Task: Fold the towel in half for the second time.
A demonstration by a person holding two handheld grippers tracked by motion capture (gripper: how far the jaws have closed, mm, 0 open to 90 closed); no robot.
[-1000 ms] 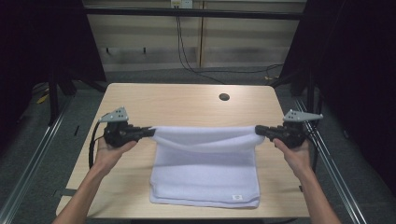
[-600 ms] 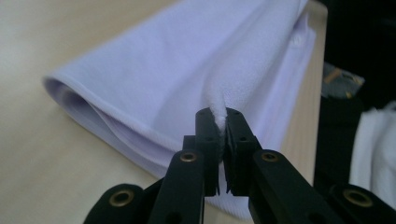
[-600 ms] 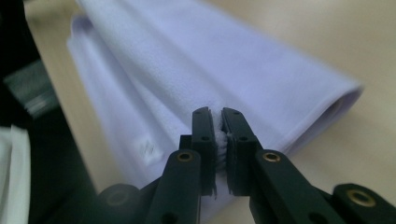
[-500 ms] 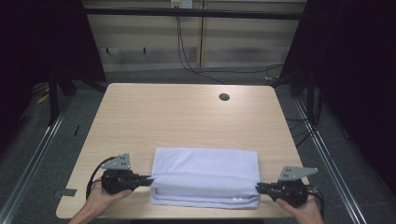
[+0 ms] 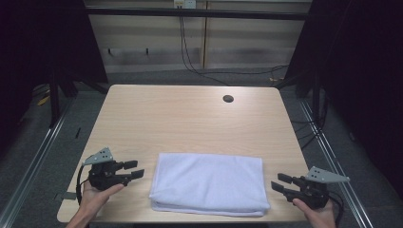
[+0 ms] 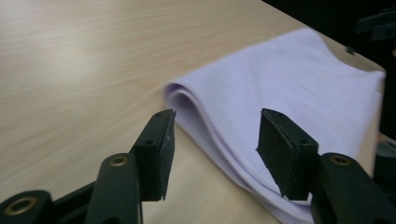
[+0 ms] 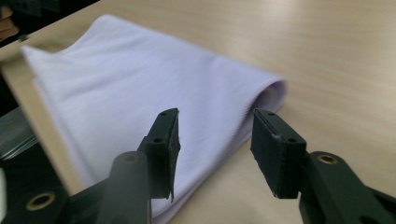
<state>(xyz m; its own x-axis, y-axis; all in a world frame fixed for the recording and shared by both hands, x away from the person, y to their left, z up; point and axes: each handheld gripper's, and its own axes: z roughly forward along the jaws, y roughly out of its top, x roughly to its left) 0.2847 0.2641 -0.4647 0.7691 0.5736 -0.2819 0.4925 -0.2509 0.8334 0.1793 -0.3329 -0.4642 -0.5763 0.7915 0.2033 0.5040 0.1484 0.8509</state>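
Observation:
A white towel (image 5: 209, 183) lies folded in half at the near edge of the wooden table (image 5: 190, 123). My left gripper (image 5: 134, 169) rests just off the towel's left end, and its jaws have just been opening; they stand open with nothing gripped. In the left gripper view the gripper (image 6: 215, 123) faces the towel's rounded fold (image 6: 299, 79). My right gripper (image 5: 278, 182) sits just off the right end; its jaws have also just been opening and hold nothing. In the right gripper view the gripper (image 7: 215, 123) points at the towel (image 7: 140, 79).
A round cable hole (image 5: 228, 99) sits near the table's far right. Bare wood stretches beyond the towel. Metal rails (image 5: 43, 152) run along the floor on both sides, and cables (image 5: 190, 52) hang against the back wall.
Both grippers drew the towel's far edge down to the near edge, folding it in half. They have since let go of the corners, opened and moved slightly outward.

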